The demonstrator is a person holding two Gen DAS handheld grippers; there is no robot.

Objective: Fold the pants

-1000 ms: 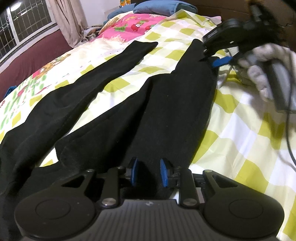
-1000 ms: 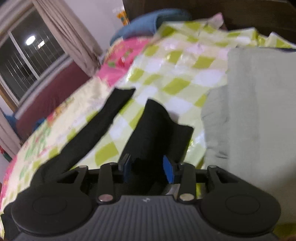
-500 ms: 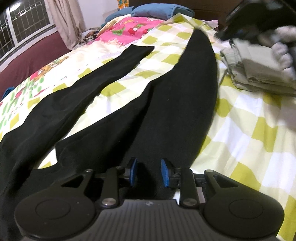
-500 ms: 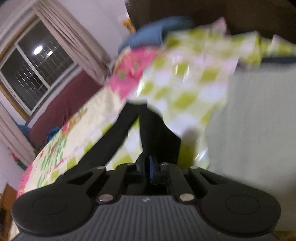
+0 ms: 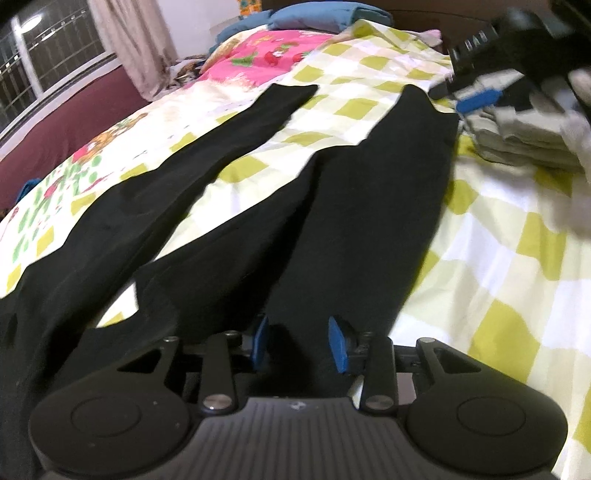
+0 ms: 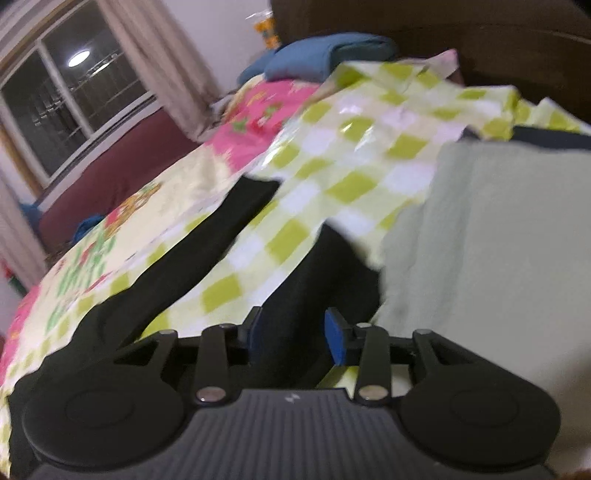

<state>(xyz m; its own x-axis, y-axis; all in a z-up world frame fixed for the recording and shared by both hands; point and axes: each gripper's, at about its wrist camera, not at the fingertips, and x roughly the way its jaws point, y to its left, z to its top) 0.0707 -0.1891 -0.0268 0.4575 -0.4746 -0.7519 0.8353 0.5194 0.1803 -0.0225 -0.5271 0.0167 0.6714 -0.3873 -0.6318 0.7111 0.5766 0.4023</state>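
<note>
Black pants lie flat on the bed with both legs spread toward the far end. My left gripper is open, its blue pads on either side of the fabric near the waist end of the right leg. My right gripper is open just above the cuff end of that same leg; it also shows in the left wrist view, held by a gloved hand beside the cuff. The other leg lies apart to the left.
A yellow-green checked sheet covers the bed. A folded stack of grey-green clothes lies right of the cuff. A pink cartoon blanket and blue pillows lie at the far end. A window and maroon wall are at left.
My right gripper was open, shut on the right leg's cuff and pulled it out straight, and now stands open again with the cuff lying flat. My left gripper stayed in place and open.
</note>
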